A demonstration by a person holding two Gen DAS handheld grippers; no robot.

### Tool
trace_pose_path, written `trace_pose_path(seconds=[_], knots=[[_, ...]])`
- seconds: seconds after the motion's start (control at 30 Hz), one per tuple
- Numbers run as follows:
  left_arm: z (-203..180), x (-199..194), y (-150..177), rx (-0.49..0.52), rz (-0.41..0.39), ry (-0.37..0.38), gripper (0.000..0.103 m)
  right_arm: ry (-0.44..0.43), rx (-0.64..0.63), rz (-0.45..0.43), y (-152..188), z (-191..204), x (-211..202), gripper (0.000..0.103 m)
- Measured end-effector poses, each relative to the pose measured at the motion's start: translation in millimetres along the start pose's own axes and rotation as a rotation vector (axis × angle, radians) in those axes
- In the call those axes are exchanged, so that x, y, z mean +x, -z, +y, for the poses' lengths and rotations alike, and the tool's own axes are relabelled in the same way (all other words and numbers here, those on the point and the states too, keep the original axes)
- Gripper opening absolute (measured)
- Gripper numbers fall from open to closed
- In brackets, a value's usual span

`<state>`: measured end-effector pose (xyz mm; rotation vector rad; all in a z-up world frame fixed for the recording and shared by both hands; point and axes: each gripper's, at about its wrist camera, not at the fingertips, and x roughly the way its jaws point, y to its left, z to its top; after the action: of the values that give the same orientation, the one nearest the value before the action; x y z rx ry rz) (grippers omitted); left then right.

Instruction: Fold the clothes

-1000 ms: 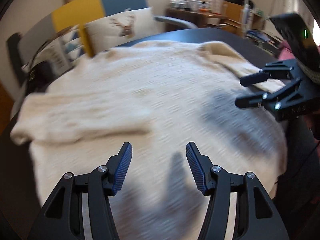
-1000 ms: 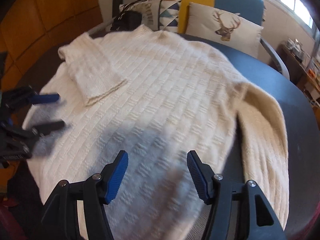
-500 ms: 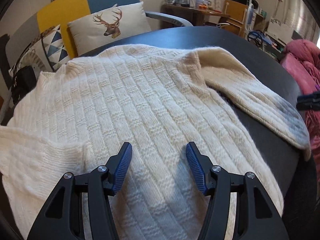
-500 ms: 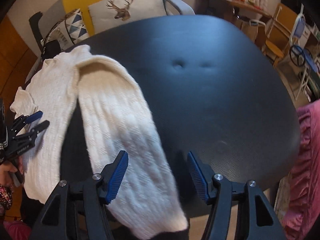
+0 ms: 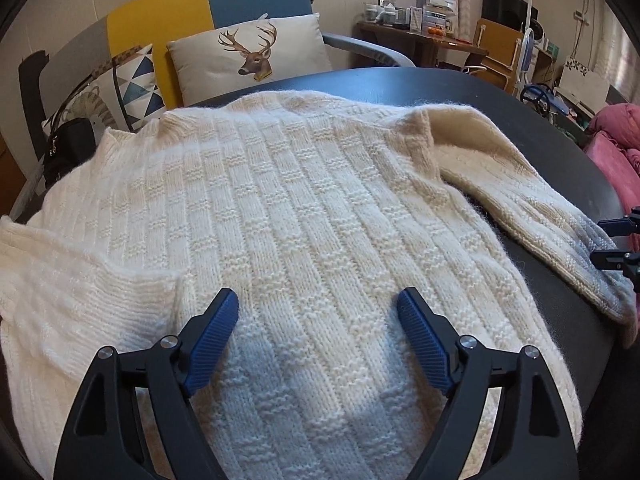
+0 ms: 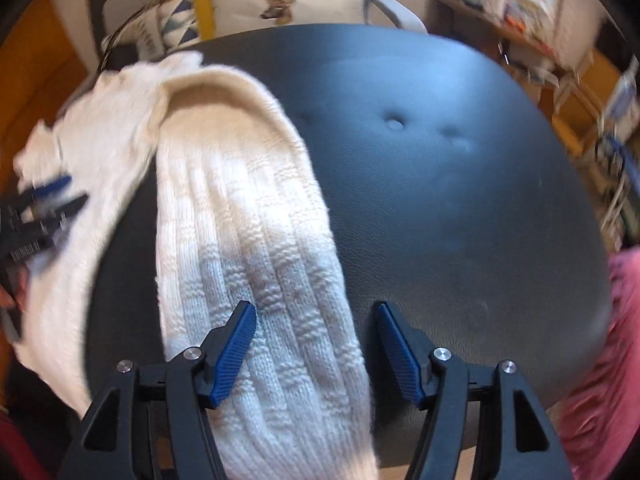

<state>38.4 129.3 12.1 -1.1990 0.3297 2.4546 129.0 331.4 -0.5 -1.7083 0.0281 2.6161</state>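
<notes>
A cream sweater [image 5: 304,216] in a chunky basket-weave knit lay spread flat over the dark round table [image 5: 460,88], whose surface had a matte, leather-like grain with shallow dimples. The body panel showed vertical ribs broken by raised horizontal bars. One sleeve [image 5: 80,292] was folded inward across the lower left of the body. The other sleeve [image 6: 248,216] extended away from the shoulder toward the near table edge, with its cuff end reaching past that edge in the right wrist view.

The left claw [image 5: 318,340] hovered above the lower body panel with its jaws spread wide and nothing between them (the blue pads were finely ribbed). The right claw [image 6: 316,344] was likewise spread wide and empty, positioned over the cuff end of the extended sleeve; its left pad sat above the knit and its right pad above bare table.

Behind the table stood a blue and yellow sofa [image 5: 208,12] carrying a white cushion [image 5: 248,56] printed with a deer head. A pink fabric [image 5: 616,148] lay beside the table at the right.
</notes>
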Motion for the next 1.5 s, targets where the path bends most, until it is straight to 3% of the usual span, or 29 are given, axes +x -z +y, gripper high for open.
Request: trace_pose_path(seconds=[0.07,0.13,0.2,0.3,0.43,0.6,0.8,0.97,1.1,1.23,1.43,1.5], knots=[[0.9,0.5,0.4,-0.004,-0.002,0.000,0.085,-0.003,-0.029,-0.008,0.5,5.3,-0.8,0.056],[0.7,0.8,0.1,-0.005,-0.003,0.000,0.085,-0.024,-0.063,-0.014,-0.2,11.4,-3.4,0.026],[0.6,1.1,-0.2,-0.006,-0.003,0.000,0.085,-0.031,-0.110,-0.009,-1.5,20.9,-4.1,0.012],[0.4,1.6,-0.6,-0.007,-0.005,-0.001,0.085,0.066,-0.240,-0.002,-6.2,43.6,-3.2,0.011],[0.4,1.3,-0.3,-0.010,-0.006,0.001,0.085,0.274,-0.430,-0.017,-15.3,69.4,1.9,0.011],[-1.5,1.7,-0.4,-0.013,-0.008,0.000,0.085,0.521,-0.580,-0.012,-34.1,62.4,16.5,0.011],[-2.4,3.1,-1.7,-0.019,-0.010,0.000,0.085,0.676,-0.497,0.019,-72.8,6.6,36.4,0.011],[0.6,3.4,-0.6,-0.020,-0.012,0.005,0.085,0.758,-0.333,-0.044,-102.5,-31.7,42.0,0.011],[5.1,2.7,1.6,-0.022,-0.012,0.015,0.085,0.694,-0.237,-0.102,-108.3,-42.4,49.7,0.013],[7.7,1.8,3.0,-0.020,-0.013,0.021,0.086,0.570,-0.175,-0.124,-91.6,-39.6,36.3,0.024],[8.7,0.2,3.5,-0.020,-0.013,0.025,0.086,0.252,-0.011,-0.131,-62.2,-34.4,-3.1,0.025],[8.5,0.2,3.0,-0.022,-0.013,0.027,0.086,0.129,0.009,-0.059,-61.3,-35.0,-4.7,0.025]])
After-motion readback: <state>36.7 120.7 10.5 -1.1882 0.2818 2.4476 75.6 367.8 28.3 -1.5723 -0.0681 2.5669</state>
